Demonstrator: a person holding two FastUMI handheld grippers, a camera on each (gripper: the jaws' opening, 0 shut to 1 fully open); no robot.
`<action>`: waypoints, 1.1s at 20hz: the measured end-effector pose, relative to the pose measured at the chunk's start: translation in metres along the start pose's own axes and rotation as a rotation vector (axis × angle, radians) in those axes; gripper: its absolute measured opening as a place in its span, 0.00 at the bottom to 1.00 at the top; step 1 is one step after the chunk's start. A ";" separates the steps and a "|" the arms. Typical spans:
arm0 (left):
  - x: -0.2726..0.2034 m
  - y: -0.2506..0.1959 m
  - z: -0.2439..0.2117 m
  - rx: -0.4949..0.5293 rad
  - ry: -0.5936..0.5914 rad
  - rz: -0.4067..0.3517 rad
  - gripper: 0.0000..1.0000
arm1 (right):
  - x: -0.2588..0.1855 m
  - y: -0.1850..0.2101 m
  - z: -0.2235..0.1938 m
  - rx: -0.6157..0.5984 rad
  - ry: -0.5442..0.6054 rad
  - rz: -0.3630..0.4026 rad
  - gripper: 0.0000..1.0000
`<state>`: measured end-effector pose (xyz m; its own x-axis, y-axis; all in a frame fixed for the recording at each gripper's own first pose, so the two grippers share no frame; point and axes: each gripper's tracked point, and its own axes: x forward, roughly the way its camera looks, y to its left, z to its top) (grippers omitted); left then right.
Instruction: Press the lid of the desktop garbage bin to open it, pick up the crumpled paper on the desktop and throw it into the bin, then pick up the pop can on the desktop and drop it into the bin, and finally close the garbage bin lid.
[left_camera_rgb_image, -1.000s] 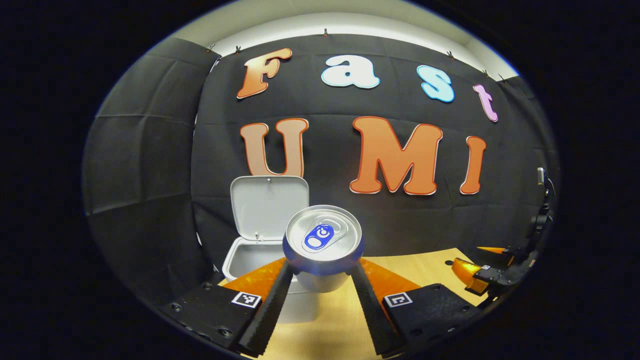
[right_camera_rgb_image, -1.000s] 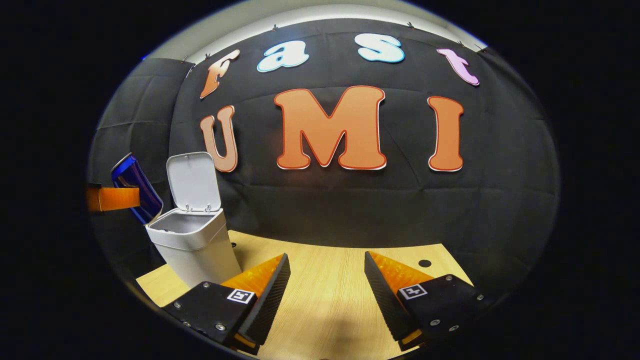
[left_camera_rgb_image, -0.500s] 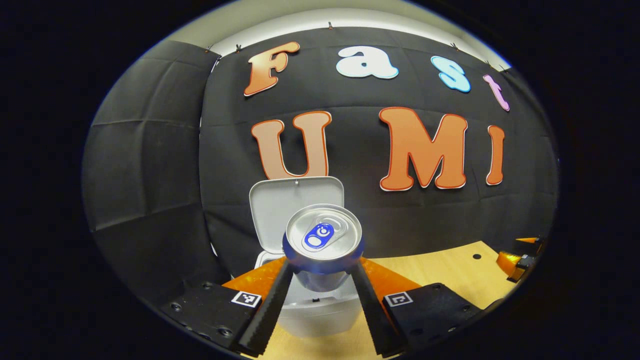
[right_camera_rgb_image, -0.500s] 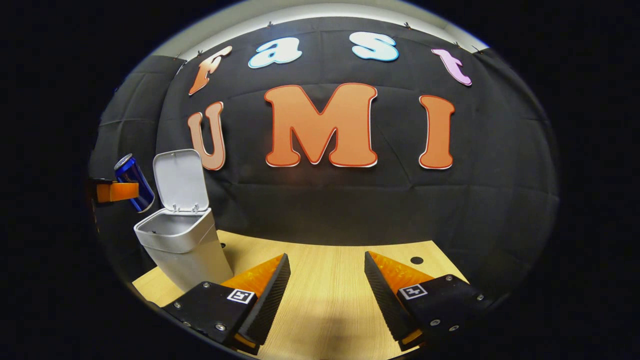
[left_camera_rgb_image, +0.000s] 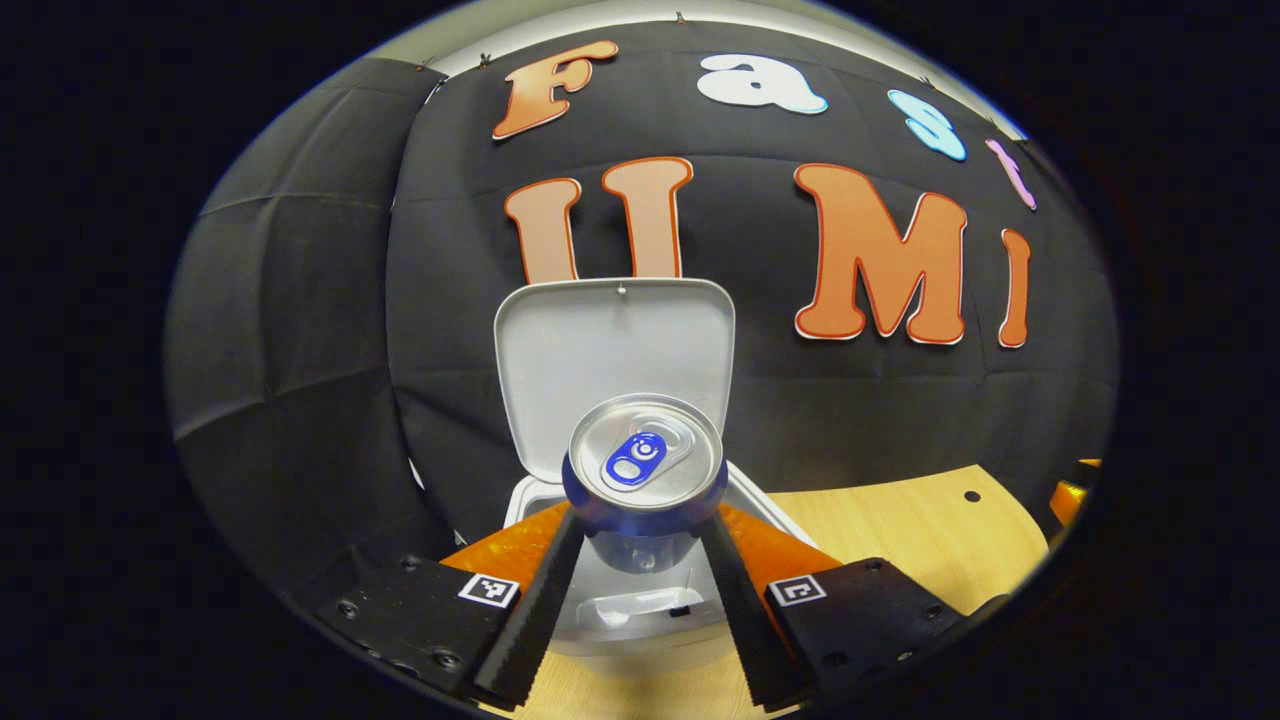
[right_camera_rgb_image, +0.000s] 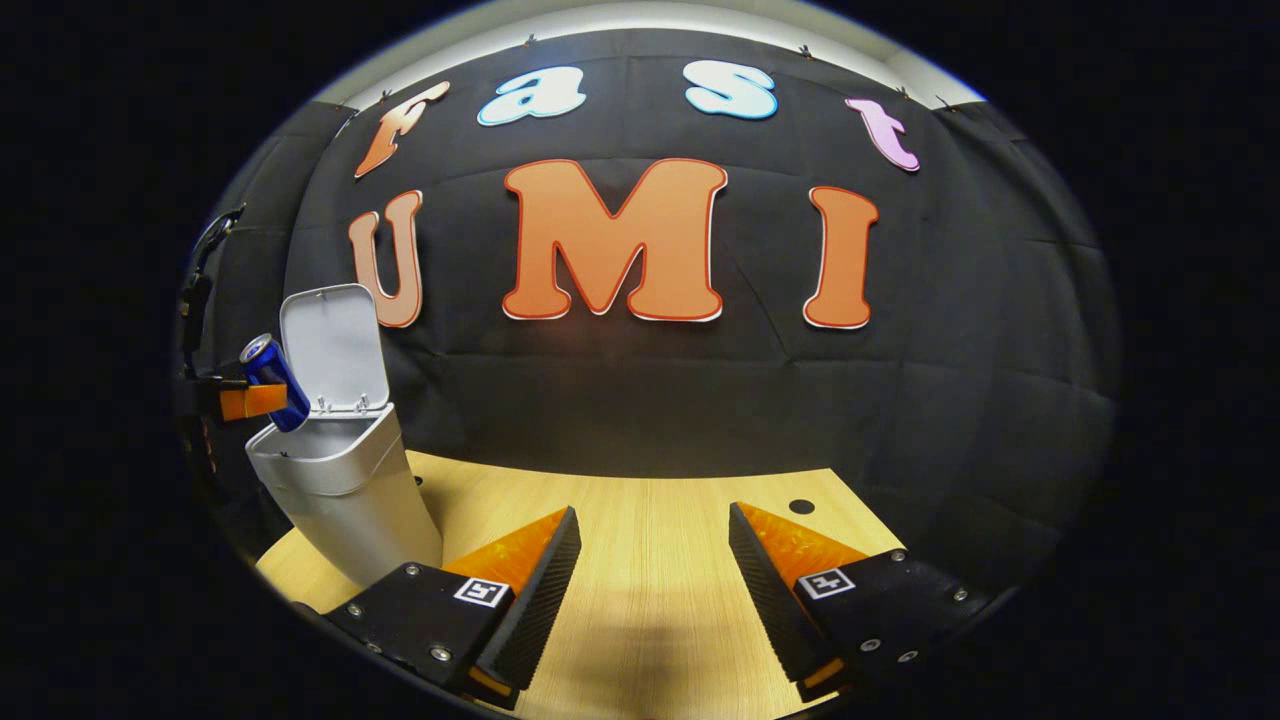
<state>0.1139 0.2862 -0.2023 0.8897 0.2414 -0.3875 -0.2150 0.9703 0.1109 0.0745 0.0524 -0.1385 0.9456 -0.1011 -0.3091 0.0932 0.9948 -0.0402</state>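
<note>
A blue pop can (left_camera_rgb_image: 645, 470) with a silver top is held between my left gripper's (left_camera_rgb_image: 643, 540) fingers, both pressing its sides. It hangs just above the open mouth of the white garbage bin (left_camera_rgb_image: 640, 615), whose lid (left_camera_rgb_image: 612, 360) stands upright behind it. In the right gripper view the pop can (right_camera_rgb_image: 272, 369) is tilted over the bin (right_camera_rgb_image: 345, 490) at the far left, with the lid (right_camera_rgb_image: 330, 350) raised. My right gripper (right_camera_rgb_image: 655, 560) is open over the wooden desktop (right_camera_rgb_image: 650, 590), nothing between its fingers.
The bin stands near the desktop's left end, close to the black cloth wall. A small round hole (right_camera_rgb_image: 802, 507) lies in the desktop at the right rear. The right gripper's edge (left_camera_rgb_image: 1070, 490) peeks in at the far right of the left gripper view.
My left gripper has carried the can forward and over the bin's mouth; the bin and lid now loom larger behind the can. The right gripper has drifted slightly away to the right.
</note>
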 end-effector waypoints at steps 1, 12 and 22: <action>0.006 0.001 -0.007 0.001 0.022 0.003 0.76 | -0.002 -0.001 0.000 -0.002 0.000 -0.006 0.89; 0.023 -0.006 0.001 0.001 -0.062 0.003 0.93 | -0.018 -0.020 0.000 0.002 -0.004 -0.047 0.89; 0.015 -0.001 0.076 -0.023 -0.184 0.030 0.93 | -0.020 -0.026 0.003 0.016 -0.020 -0.041 0.89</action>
<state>0.1581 0.2881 -0.1389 0.9410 0.2654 -0.2097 -0.2498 0.9633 0.0983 0.0539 0.0283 -0.1287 0.9470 -0.1416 -0.2885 0.1366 0.9899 -0.0373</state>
